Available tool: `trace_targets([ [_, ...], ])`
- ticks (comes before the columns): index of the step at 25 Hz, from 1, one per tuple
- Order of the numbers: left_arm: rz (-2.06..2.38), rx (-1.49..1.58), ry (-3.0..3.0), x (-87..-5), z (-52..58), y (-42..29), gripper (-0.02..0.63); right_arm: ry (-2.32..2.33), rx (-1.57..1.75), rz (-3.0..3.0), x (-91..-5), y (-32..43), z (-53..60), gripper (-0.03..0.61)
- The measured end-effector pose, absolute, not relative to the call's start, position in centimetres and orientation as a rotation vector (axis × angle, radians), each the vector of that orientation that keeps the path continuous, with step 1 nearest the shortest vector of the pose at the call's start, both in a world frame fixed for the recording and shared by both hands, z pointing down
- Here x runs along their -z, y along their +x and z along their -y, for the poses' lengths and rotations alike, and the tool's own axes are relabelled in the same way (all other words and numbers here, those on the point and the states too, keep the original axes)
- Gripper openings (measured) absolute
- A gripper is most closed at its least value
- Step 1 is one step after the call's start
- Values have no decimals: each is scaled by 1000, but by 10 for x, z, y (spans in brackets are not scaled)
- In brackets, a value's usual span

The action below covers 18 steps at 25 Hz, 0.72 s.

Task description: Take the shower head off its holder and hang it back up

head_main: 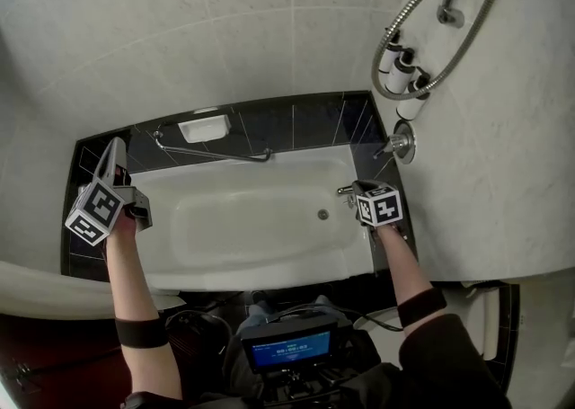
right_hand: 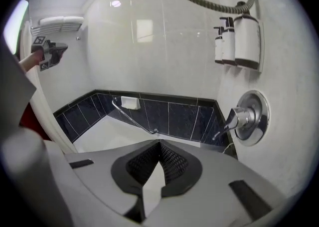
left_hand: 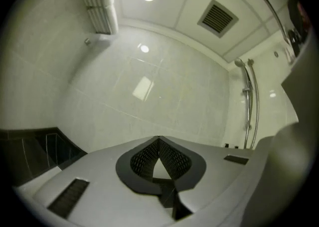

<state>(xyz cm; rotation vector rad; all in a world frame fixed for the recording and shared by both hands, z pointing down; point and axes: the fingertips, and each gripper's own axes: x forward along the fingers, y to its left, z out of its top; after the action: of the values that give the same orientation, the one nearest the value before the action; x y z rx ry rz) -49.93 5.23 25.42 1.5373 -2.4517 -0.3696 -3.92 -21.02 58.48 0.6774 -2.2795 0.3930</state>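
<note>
At the left end of the white oval bathtub (head_main: 225,259), the left gripper (left_hand: 158,140) is held level with its jaws clenched on nothing. A thin chrome grab bar (head_main: 211,154) runs along the dark-tiled back ledge. The right gripper (right_hand: 159,143), also clenched and empty, tilts down near the round chrome tap handle (right_hand: 247,117). On the right wall, a ribbed chrome hose (head_main: 404,12) loops over three white bottles (head_main: 402,75). The small chrome shower head (left_hand: 241,63) seems to sit atop its upright rail (left_hand: 247,101), well apart from both grippers.

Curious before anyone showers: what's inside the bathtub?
Inside the bathtub only a round drain shows, near its right end. In the head view, the right tongs cover part of that end's rim.
</note>
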Motion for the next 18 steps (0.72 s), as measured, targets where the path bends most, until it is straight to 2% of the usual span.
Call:
trace_targets([
  [9,2512,-51,1624,-282,-27,-454,0,648,-252,2518,-474,-95,203,18],
  [18,2503,-255,1602,-349,-26,-415,0,623,-107,2689,-388,-116,182,18],
])
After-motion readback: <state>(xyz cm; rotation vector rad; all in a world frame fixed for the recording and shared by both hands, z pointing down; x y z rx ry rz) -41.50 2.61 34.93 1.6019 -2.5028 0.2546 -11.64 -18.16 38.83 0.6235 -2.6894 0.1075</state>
